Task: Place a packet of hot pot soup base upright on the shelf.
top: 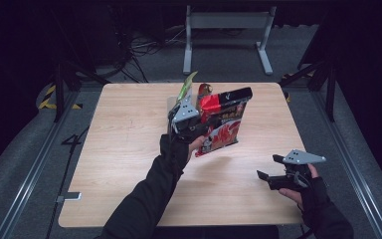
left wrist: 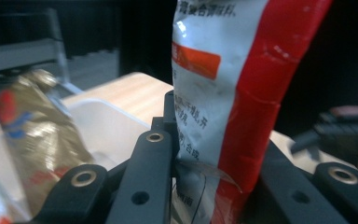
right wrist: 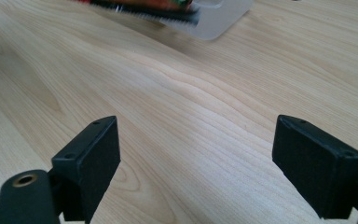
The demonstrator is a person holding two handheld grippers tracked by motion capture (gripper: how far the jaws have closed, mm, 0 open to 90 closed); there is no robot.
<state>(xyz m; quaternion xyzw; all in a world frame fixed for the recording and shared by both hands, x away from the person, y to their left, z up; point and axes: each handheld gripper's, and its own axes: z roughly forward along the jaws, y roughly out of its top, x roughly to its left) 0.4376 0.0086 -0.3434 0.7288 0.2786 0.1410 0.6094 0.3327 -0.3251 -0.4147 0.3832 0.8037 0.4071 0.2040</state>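
Pinching red snack bag (left wrist: 223,93) between left gripper (left wrist: 205,154) fingers; right gripper (right wrist: 196,158) fingers spread above table (right wrist: 191,93).

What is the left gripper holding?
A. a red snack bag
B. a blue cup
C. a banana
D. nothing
A: the left gripper is shut on the red snack bag, lifted above the table; the left gripper view shows the bag pinched between its jaws.

Light wood table (top: 129,149) on grey carpet floor (top: 25,164). Behind table: white metal frame legs (top: 226,35) and tangled black cables (top: 134,50). Left of table, yellow-black hazard tape (top: 49,97). Surroundings dark.
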